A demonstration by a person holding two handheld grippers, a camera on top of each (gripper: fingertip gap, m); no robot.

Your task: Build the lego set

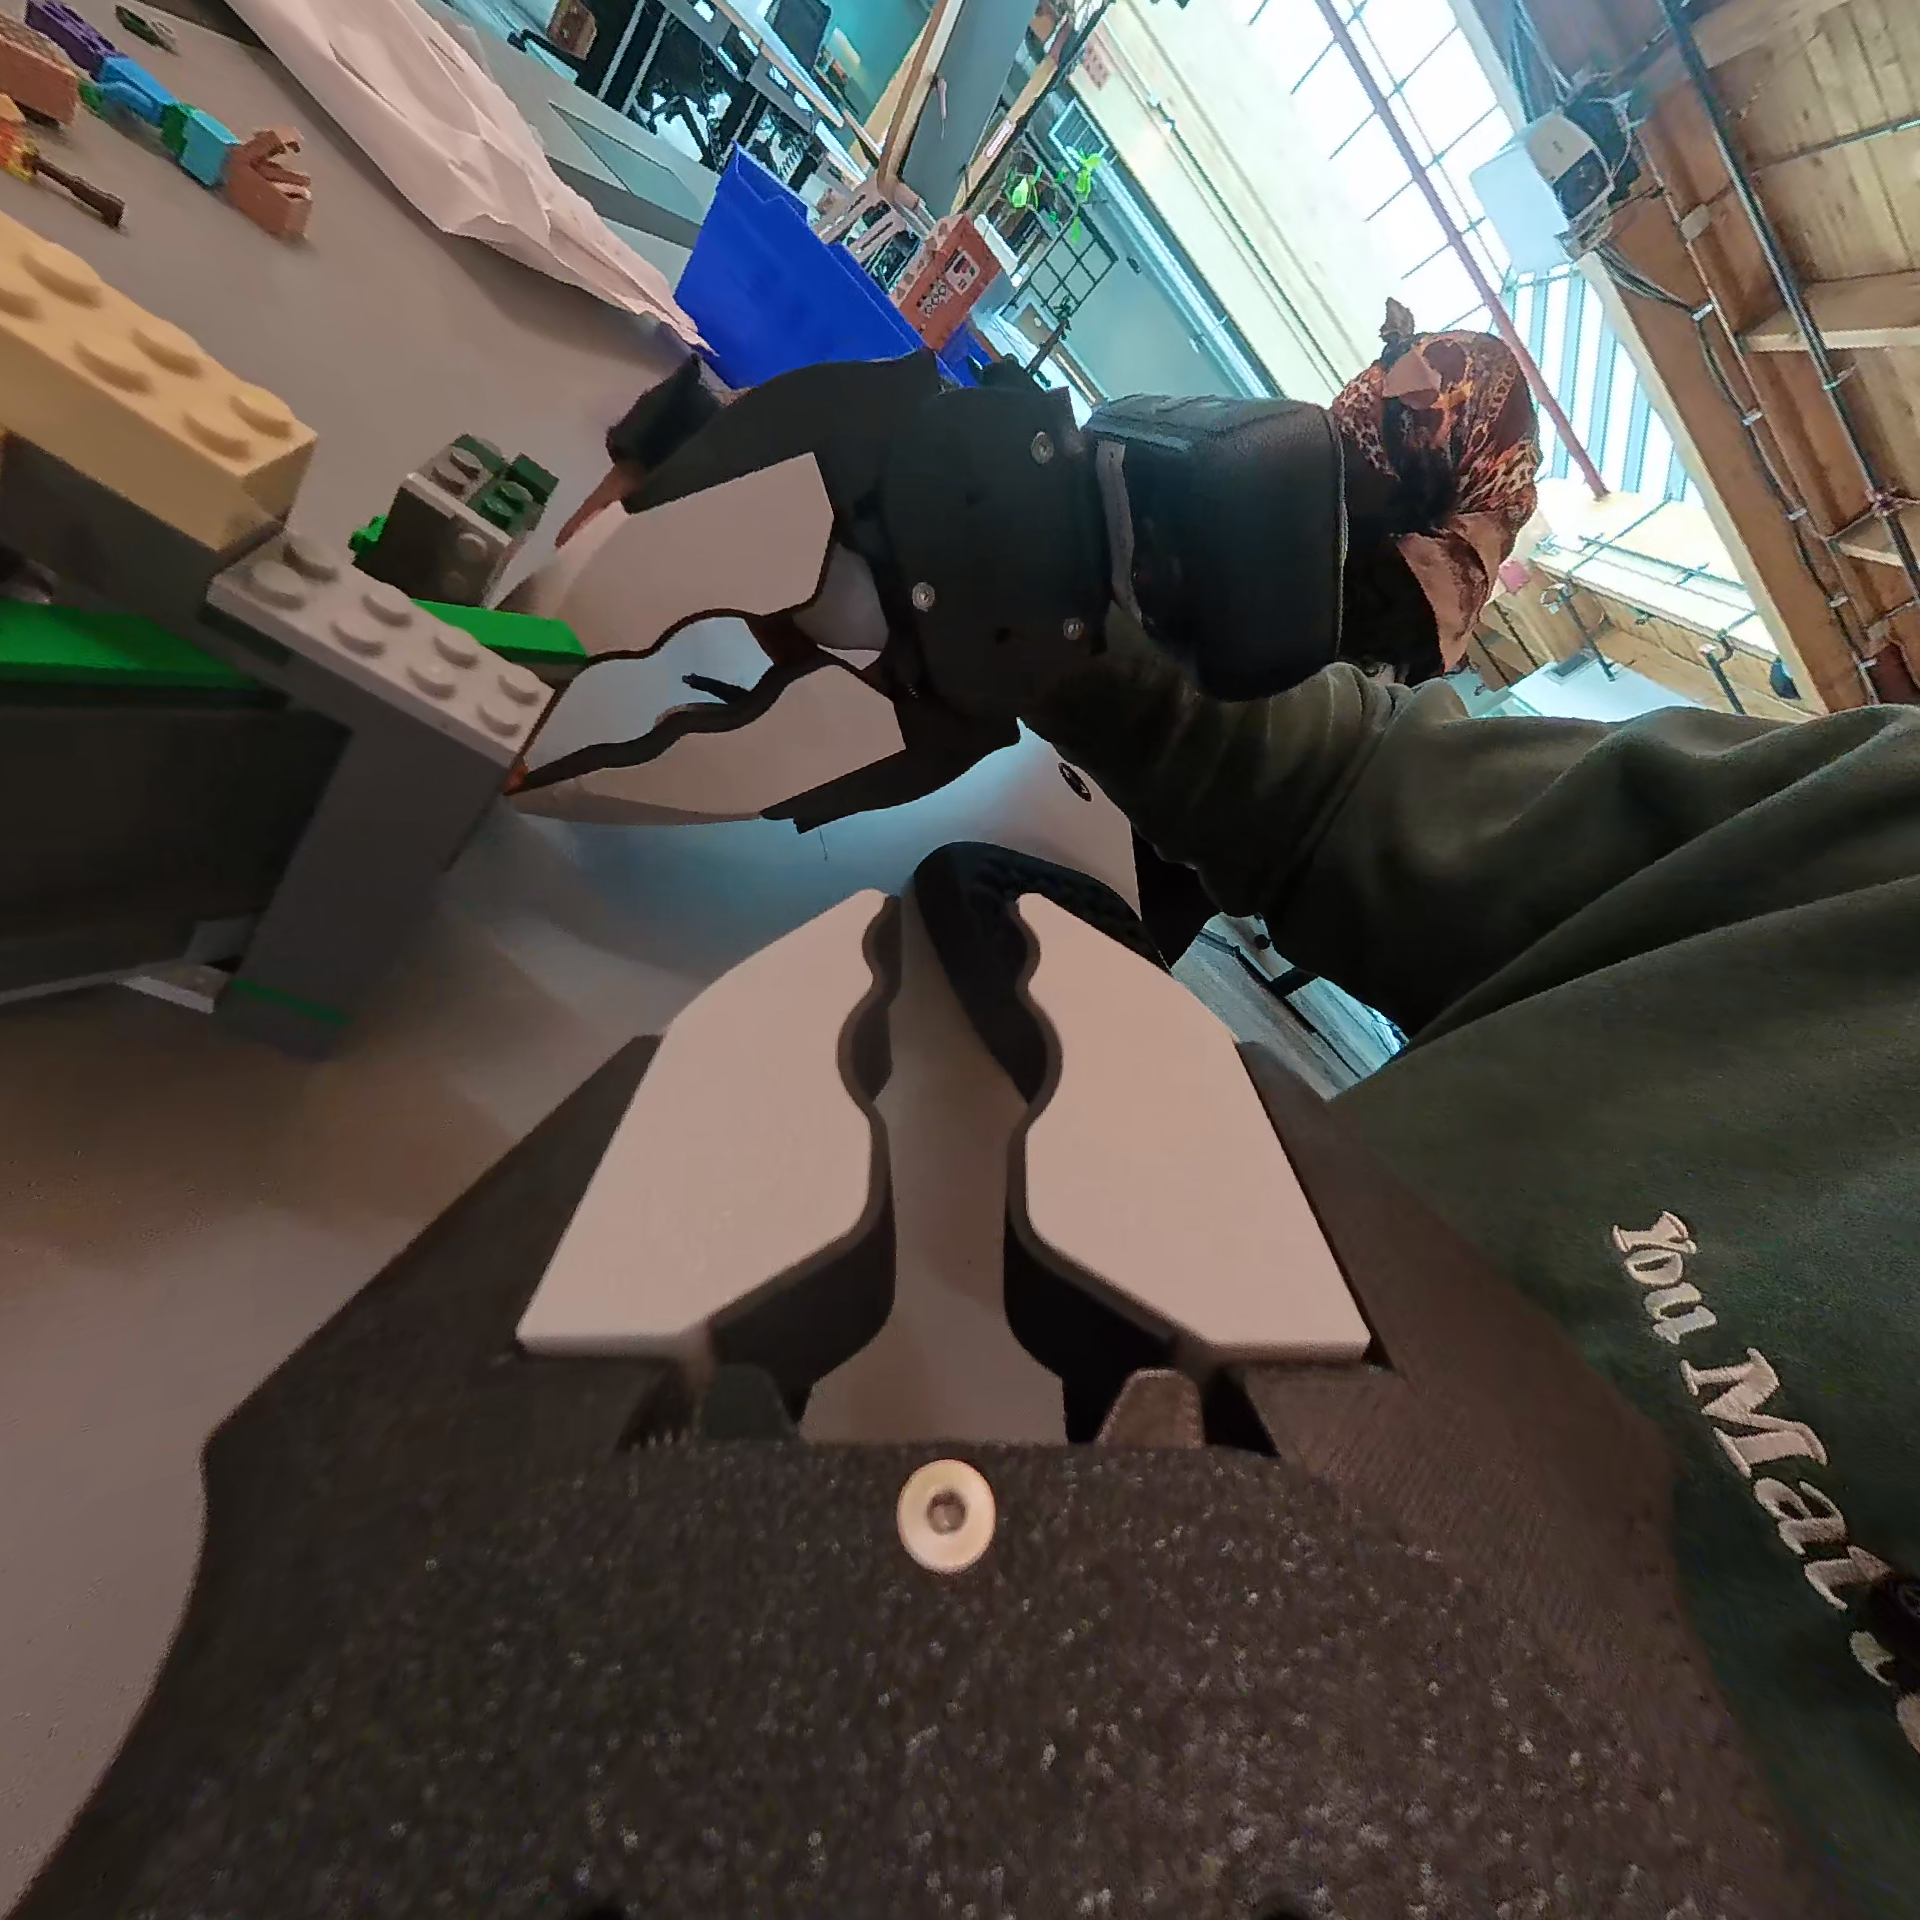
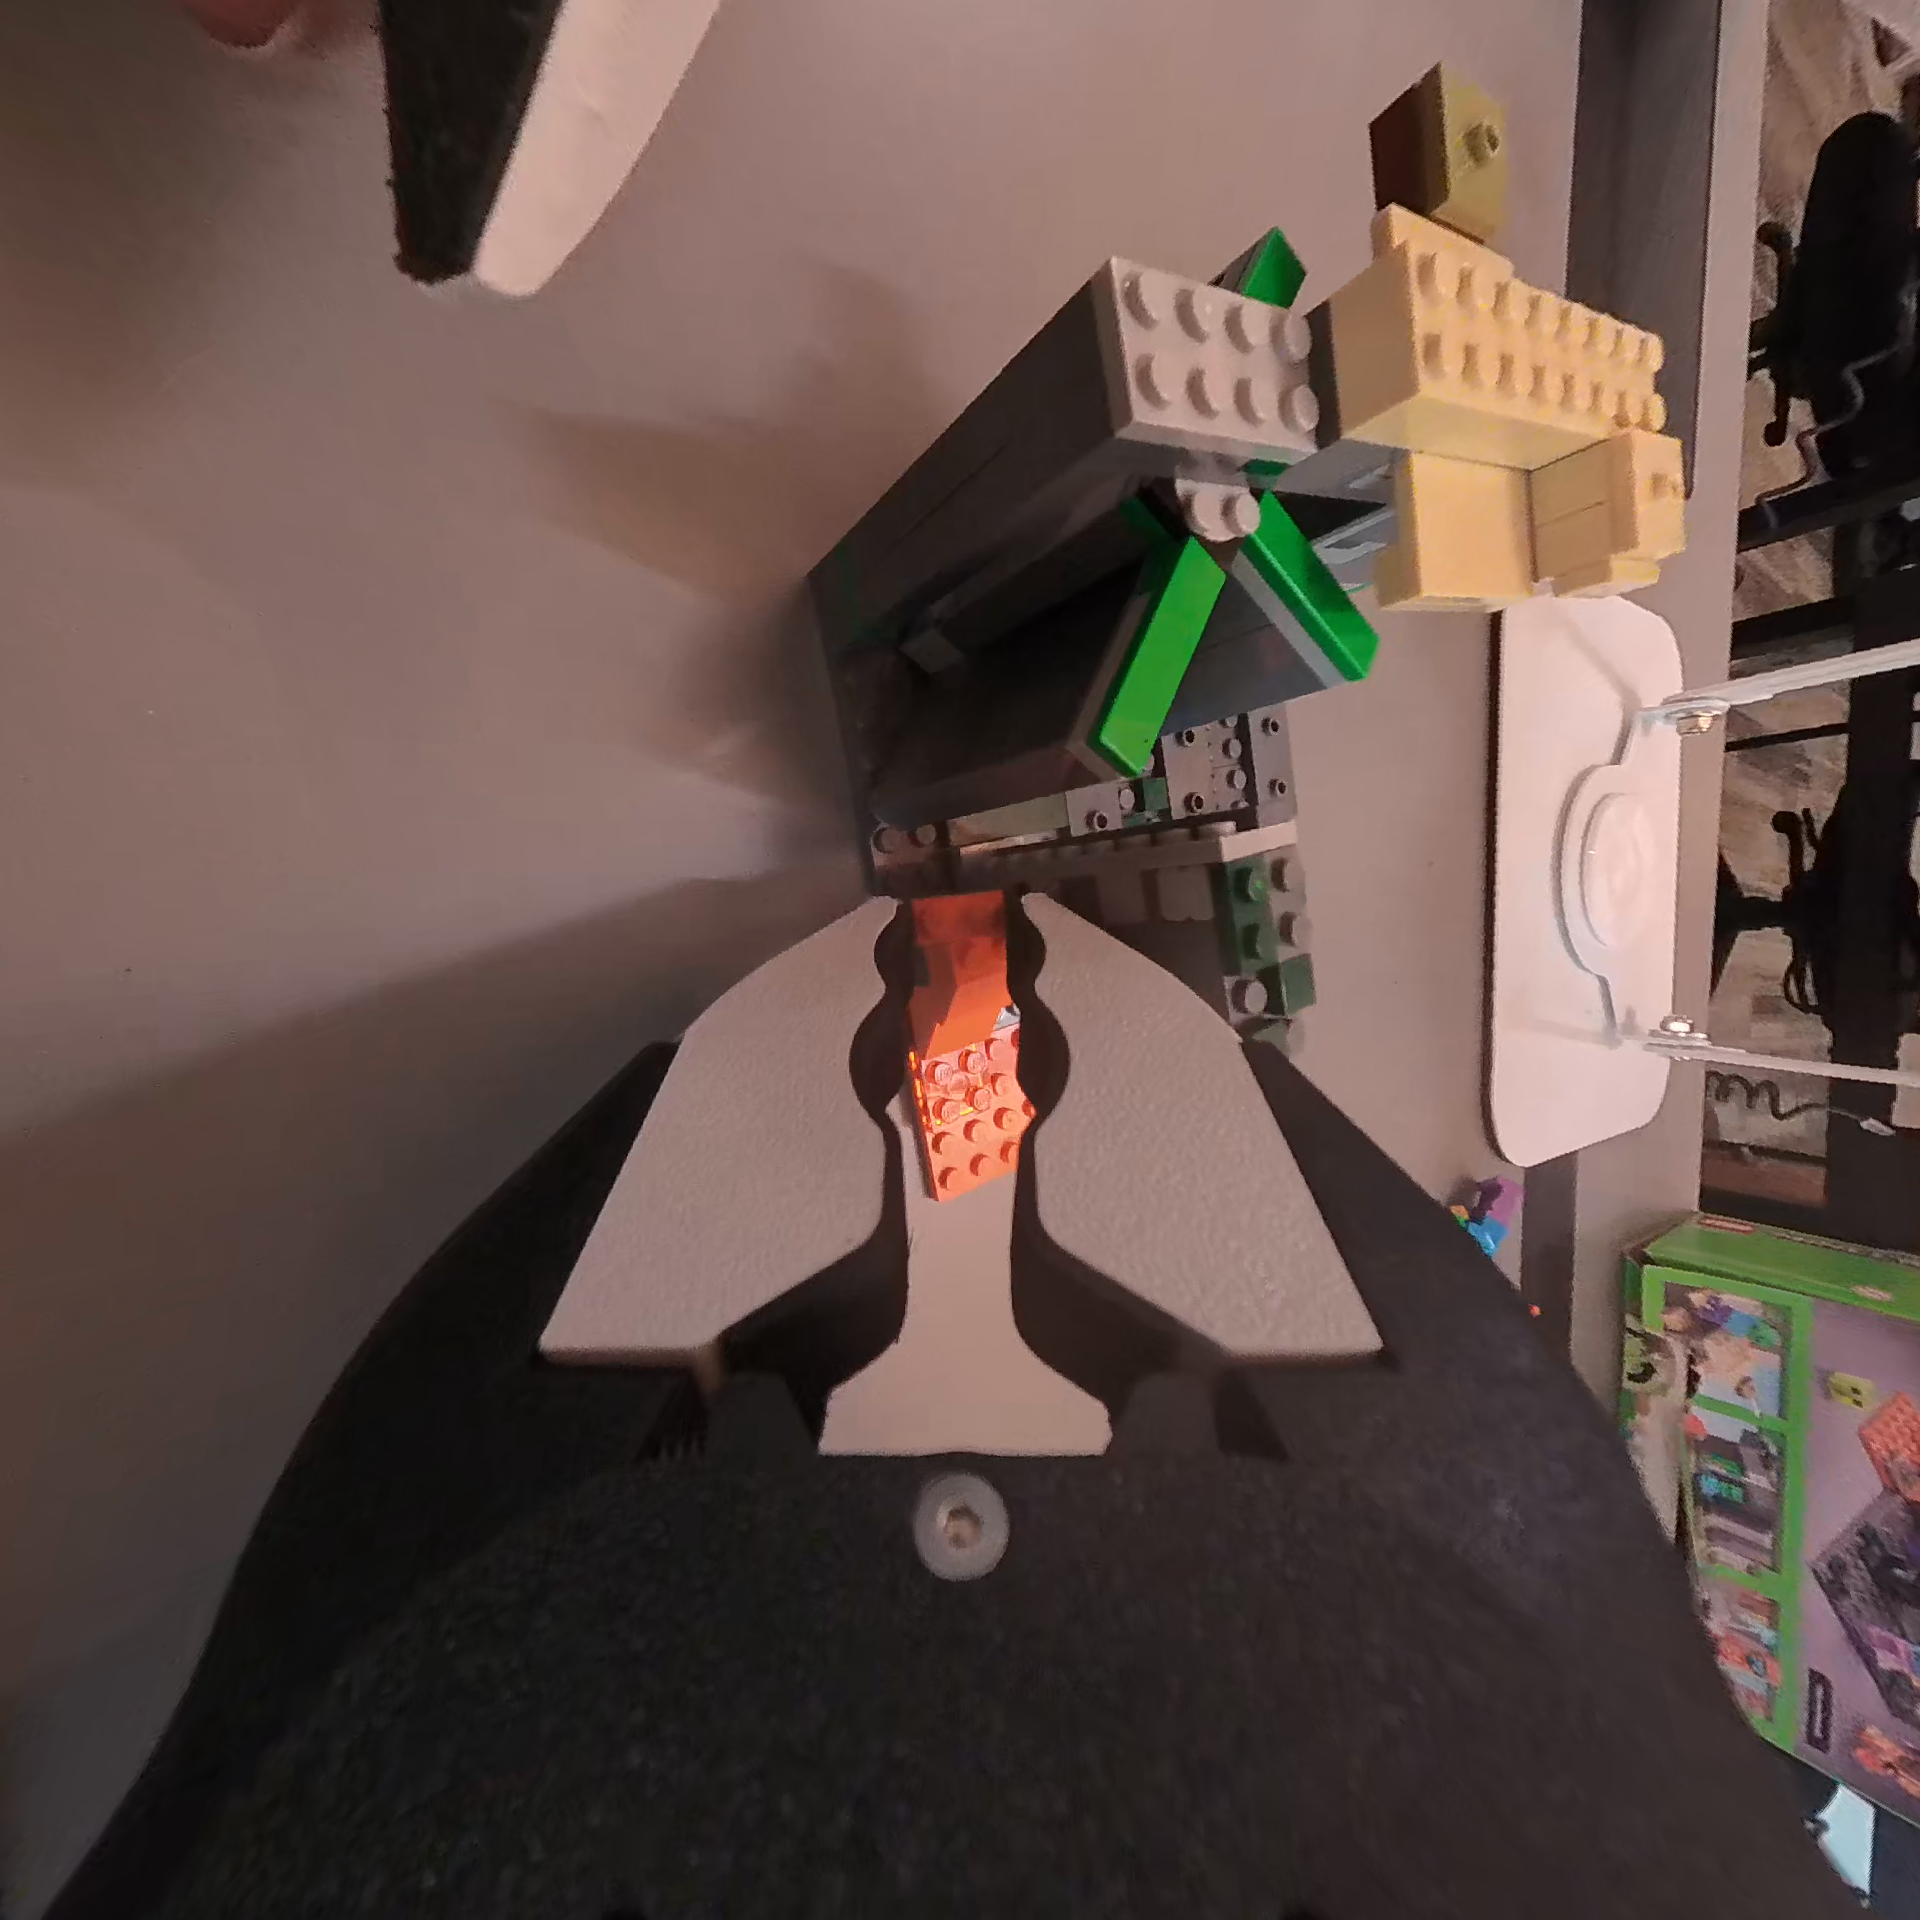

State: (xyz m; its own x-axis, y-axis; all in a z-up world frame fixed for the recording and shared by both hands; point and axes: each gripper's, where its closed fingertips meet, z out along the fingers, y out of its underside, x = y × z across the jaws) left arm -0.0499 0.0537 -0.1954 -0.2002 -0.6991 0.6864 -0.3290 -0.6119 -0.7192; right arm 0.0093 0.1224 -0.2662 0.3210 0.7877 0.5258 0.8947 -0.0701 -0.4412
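Right tongs (image 2: pixel 958 914): closed down on an orange brick assembly (image 2: pixel 966 1101), which sits clamped between the two pale fingers (image 2: pixel 748 1132); tips right at the near edge of the grey build (image 2: pixel 997 582), contact not clear.

Left tongs (image 1: pixel 951 914): parted by a narrow gap, nothing between the fingers; held low over the grey desk (image 1: pixel 208 1195), just beside the right tongs in the left wrist view.

Grey build: dark grey walls, a light grey studded brick (image 2: pixel 1216 364) on its top corner, bright green plates (image 2: pixel 1164 665) tilted across its open middle, dark green bricks (image 2: pixel 1273 945) along one side; stands on the desk.

Tan block cluster (image 2: pixel 1496 416): joined to the build's far corner, beside the light grey brick.

Set box (image 2: pixel 1787 1538): green and purple, off the desk edge, lower right of the right wrist view.

White plate with clear bracket (image 2: pixel 1579 894): on the desk beside the build.

Loose pieces (image 1: pixel 156 125): brown, blue, green and purple, well apart from the build at the far end of the desk; unfolded white paper sheet (image 1: pixel 447 114) and blue bin (image 1: pixel 790 281) beyond.

Person: dark green sleeve (image 1: pixel 1455 831) behind the right tongs.
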